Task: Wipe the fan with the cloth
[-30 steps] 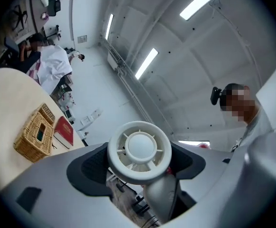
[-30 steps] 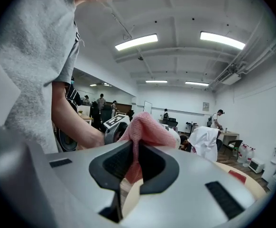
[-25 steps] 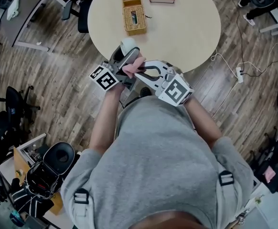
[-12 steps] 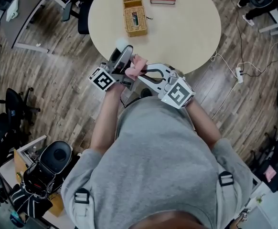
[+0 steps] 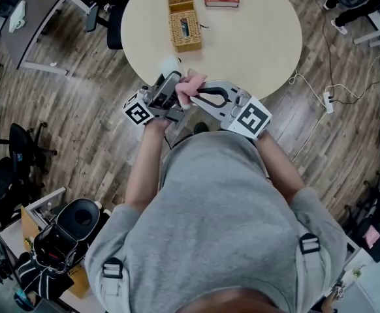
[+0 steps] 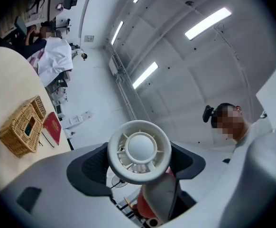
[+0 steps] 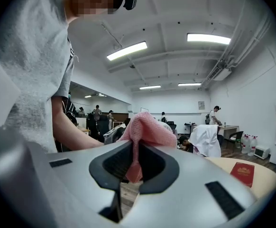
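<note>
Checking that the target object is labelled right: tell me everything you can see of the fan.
The fan is small, white, plastic-looking: a round ring around a domed hub with radial ribs, on a pale stem. The left gripper's jaws clamp it, face toward that gripper's camera, off the table. The pink cloth, pinched in the right gripper, appears to touch it by the stem.

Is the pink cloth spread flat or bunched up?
Bunched up: the pink cloth puffs out above the closed fingers of the right gripper.

Round beige table [image 5: 255,38], wood-plank floor [image 5: 92,126], black office chair [image 5: 19,145] at left, ceiling strip lights [image 7: 209,38]
</note>
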Demonstrator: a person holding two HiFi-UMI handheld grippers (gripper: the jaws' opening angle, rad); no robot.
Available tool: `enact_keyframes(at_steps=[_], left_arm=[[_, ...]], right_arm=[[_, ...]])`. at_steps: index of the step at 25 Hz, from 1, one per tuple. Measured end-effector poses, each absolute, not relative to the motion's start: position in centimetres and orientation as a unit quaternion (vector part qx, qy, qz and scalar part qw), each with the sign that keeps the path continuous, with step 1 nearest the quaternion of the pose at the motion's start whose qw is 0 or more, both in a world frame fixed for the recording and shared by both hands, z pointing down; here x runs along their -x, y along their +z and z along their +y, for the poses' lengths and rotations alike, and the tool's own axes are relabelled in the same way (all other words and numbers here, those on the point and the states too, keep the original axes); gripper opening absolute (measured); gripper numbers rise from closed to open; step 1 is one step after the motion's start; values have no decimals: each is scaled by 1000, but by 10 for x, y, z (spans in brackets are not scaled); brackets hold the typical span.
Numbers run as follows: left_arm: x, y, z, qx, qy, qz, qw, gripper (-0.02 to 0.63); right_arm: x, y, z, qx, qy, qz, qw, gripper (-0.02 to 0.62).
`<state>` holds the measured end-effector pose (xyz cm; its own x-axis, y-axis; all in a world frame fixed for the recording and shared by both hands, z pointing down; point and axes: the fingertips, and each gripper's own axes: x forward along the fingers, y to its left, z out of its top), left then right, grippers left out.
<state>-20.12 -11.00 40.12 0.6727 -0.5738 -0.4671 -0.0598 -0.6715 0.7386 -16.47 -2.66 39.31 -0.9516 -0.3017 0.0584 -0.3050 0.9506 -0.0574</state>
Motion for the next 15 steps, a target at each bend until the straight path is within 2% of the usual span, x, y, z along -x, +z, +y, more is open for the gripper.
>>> enact_keyframes(at_steps=[8, 15], left_arm=[[190, 370, -94, -832, -411, -85, 363, 390], [189, 372, -100, -835, -406, -91, 359, 390]], right_arm=[[163, 422, -36, -170, -33, -980, 100, 37], [167, 433, -17, -142, -29, -984, 104, 37]])
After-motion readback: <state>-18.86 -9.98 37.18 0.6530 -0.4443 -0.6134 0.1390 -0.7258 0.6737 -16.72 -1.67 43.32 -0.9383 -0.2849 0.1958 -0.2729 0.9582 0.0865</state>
